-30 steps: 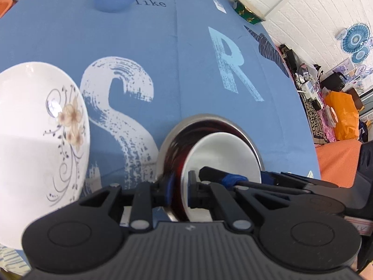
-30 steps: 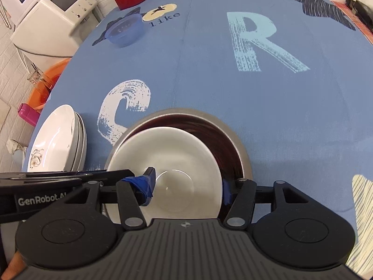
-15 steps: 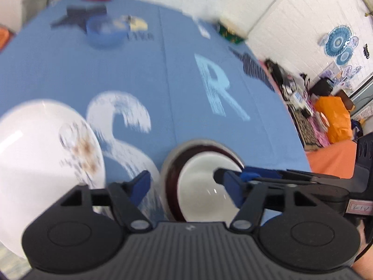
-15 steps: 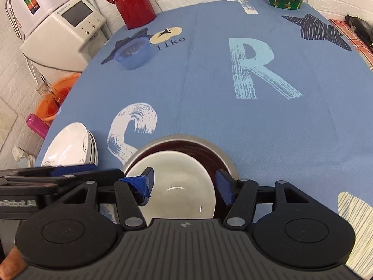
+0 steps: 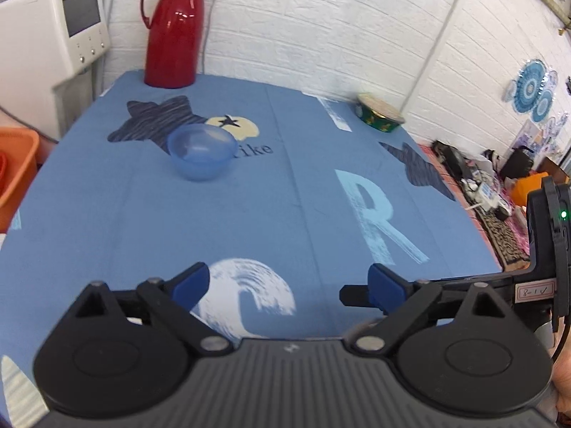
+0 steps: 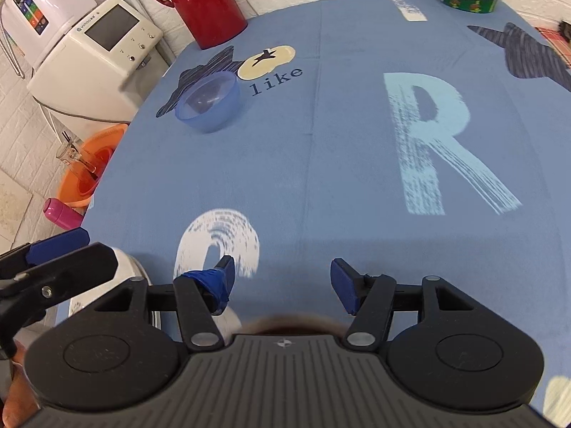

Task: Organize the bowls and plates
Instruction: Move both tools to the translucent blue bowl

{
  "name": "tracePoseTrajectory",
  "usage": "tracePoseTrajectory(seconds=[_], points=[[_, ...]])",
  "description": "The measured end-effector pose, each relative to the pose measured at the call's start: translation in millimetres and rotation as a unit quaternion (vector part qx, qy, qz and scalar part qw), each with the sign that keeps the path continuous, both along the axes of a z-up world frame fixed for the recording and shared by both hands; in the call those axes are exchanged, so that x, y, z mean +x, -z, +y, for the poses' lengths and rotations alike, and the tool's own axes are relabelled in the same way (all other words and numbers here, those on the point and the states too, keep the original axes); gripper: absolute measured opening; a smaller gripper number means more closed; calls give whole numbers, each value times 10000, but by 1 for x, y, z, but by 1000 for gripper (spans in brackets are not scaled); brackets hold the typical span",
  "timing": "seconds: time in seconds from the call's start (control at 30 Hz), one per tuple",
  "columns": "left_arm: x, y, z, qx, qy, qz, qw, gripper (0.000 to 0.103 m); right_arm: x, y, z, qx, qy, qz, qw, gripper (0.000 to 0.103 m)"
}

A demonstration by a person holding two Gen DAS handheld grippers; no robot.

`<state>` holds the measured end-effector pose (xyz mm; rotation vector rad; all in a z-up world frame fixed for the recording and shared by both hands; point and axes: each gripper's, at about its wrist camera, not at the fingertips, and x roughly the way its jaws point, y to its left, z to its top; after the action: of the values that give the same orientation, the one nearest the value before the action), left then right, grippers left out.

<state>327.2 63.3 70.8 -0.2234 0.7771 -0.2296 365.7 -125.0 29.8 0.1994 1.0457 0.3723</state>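
Blue bowl: we see the translucent blue plastic bowl (image 5: 202, 151) upright on the blue printed tablecloth (image 5: 285, 185), partly over the dark star print, well apart from both grippers.
Stacked dishes: only a dark red-brown rim (image 6: 285, 325) shows under the right gripper's body; we cannot make out the rest. A white plate edge (image 6: 125, 265) peeks out behind the left gripper's finger.
Left gripper (image 5: 289, 285): fingers wide apart, holding nothing.
Right gripper (image 6: 283, 280): fingers wide apart, empty.
Writing: we read "like" and a large "R" on the cloth; a tag on the right gripper reads roughly "8-1".
Far edge: red thermos jug (image 5: 175, 28), green patterned tin (image 5: 380, 117), white appliance with screen (image 6: 100, 57), brand too small to read.
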Motion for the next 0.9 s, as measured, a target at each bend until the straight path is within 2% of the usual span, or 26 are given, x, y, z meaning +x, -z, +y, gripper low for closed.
tracePoseTrajectory(seconds=[0.3, 0.5, 0.67, 0.77, 0.9], points=[[75, 19, 54, -64, -387, 460, 9982, 94, 67, 23, 33, 76, -152, 323, 9993, 46], [123, 34, 116, -546, -965, 730, 9911, 94, 106, 25, 48, 314, -93, 301, 9990, 46], [169, 47, 138, -926, -1191, 1014, 9834, 94, 145, 13, 72, 589, -26, 45, 9983, 46], [196, 54, 137, -908, -1212, 1043, 9829, 94, 167, 8, 96, 323, -147, -230, 9991, 47], [220, 69, 130, -408, -1459, 1073, 9826, 94, 185, 13, 127, -560, -566, -697, 9944, 48]])
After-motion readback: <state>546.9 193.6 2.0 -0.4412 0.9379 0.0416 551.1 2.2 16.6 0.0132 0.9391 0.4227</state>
